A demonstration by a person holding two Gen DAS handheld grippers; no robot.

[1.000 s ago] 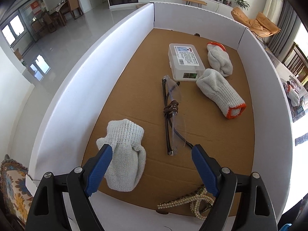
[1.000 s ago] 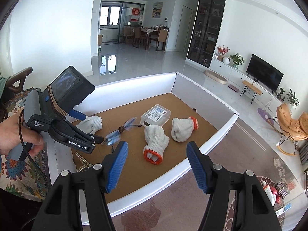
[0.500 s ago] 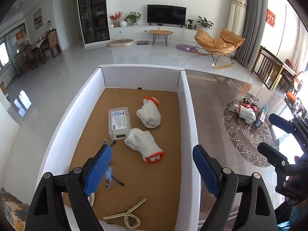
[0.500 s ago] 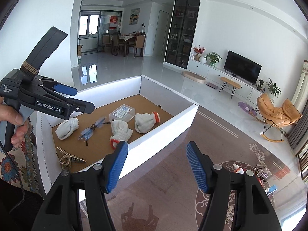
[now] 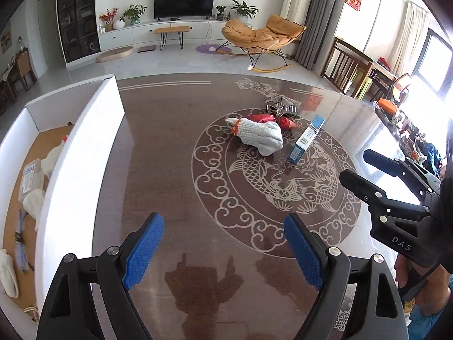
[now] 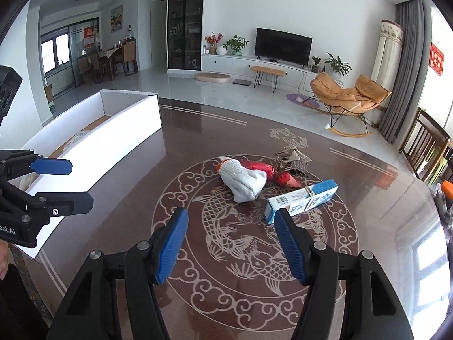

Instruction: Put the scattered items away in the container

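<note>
Both tongs (image 5: 223, 250) (image 6: 230, 243) apart, empty; red item (image 6: 262, 169) half hidden behind glove (image 6: 243, 181)

white letters reading "das" are showing on the black plastic body of the right gripper (image 5: 402, 221) at the near right. "bot.ai" is showing on the black left gripper (image 6: 17, 228) at the near left. print on the blue-and-white cardboard box (image 6: 301, 201) is staying too small to read.

tabletop (image 6: 198, 297) brown, pale fish-scroll pattern | glove (image 6: 245, 180) white, orange cuff | carton (image 6: 303, 199) blue-white | box (image 6: 93, 141) white, brown floor
</note>
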